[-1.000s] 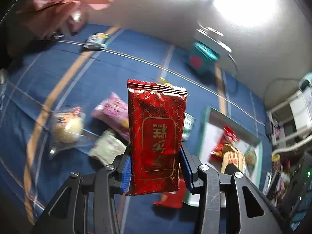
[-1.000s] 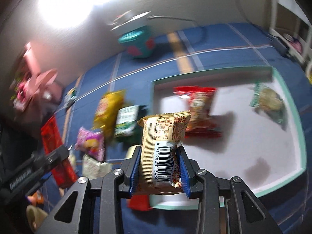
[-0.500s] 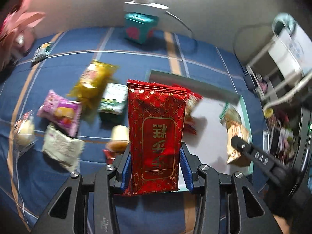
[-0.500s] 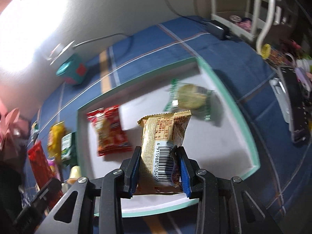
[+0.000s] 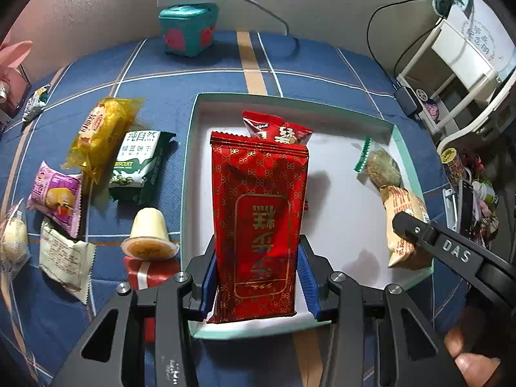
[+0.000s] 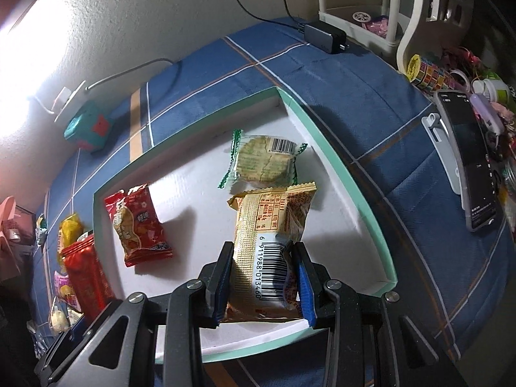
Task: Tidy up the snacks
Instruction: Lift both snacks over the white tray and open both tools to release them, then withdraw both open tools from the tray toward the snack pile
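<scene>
Left wrist view: the left gripper point(image 5: 256, 285) pinches the lower half of a tall red snack pack point(image 5: 258, 222), which stands upright between its blue pads, over the near edge of the white tray point(image 5: 190, 167) with the mint-green rim. Right wrist view: the right gripper point(image 6: 261, 285) clamps a tan barcode-printed snack pack point(image 6: 271, 242) by its lower part, held upright above the tray's near right corner. Inside the tray lie a red peanut bag point(image 6: 137, 225) toward the left edge and a clear-wrapped round biscuit point(image 6: 264, 161) with green crimped ends near the far right edge, just beyond the tan pack. On the blue plaid cloth point(image 5: 306, 64) left of the tray lie a yellow packet point(image 5: 100, 132), a green biscuit packet point(image 5: 138, 164), a pink packet point(image 5: 54, 198), a white packet point(image 5: 66, 261) and an upturned jelly cup point(image 5: 150, 235) resting on a red box point(image 5: 148, 272). A teal box point(image 5: 187, 29) stands at the cloth's far edge.
</scene>
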A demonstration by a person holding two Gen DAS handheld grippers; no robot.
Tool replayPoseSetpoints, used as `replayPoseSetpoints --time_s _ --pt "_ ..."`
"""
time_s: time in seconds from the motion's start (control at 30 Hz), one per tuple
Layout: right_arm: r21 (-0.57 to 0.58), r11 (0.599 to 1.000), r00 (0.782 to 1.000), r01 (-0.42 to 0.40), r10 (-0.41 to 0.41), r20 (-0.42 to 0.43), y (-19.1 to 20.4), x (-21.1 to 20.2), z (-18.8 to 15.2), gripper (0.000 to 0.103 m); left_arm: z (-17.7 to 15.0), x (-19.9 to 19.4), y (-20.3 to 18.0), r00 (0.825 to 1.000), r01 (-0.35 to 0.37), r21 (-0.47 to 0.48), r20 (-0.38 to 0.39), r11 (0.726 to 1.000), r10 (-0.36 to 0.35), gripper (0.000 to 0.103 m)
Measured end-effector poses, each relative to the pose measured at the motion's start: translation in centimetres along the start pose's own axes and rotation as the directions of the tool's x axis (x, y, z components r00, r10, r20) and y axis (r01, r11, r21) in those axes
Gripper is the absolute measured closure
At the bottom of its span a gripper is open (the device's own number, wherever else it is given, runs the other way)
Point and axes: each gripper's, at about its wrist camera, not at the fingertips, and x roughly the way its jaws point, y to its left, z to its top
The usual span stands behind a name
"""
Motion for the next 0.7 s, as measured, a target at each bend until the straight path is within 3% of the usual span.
replayPoseSetpoints --time_s 0.23,0.37,0.5,0.53,0.6,0.7 --pt "-0.004 1.0 0.999 0.012 -0.012 -0.035 0.0 1.6 0.0 0.064 -0.1 2.3 0.3 1.0 0.01 -0.033 -0.014 0.999 -0.011 0.057" --pt "-0.01 1.0 0.998 0.012 -0.013 -0.058 0.1 2.4 -0.2 0.064 -0.3 2.7 0.1 1.0 -0.021 -0.021 -0.01 1.0 0.021 0.041" --pt "-0.019 1.0 0.998 0.007 -0.008 -0.063 0.4 2.4 -0.3 0.037 -0.2 2.2 0.0 1.0 -0.016 -0.021 -0.007 1.0 0.016 0.036" --pt "-0.024 1.0 0.998 0.006 -0.007 -0.057 0.5 2.3 -0.3 0.037 -0.2 2.0 -0.1 1.0 -0.025 -0.019 -0.009 0.999 0.025 0.035" --pt "-0.039 0.999 0.999 0.006 -0.008 -0.046 1.0 2.0 -0.3 0.033 0.0 1.7 0.0 0.999 -0.049 -0.021 -0.02 0.999 0.048 0.022" --pt "-0.055 0.998 1.0 0.004 -0.005 -0.031 1.6 1.5 -0.3 0.026 0.1 1.1 0.4 0.996 -0.088 -0.035 -0.037 0.995 0.087 0.02"
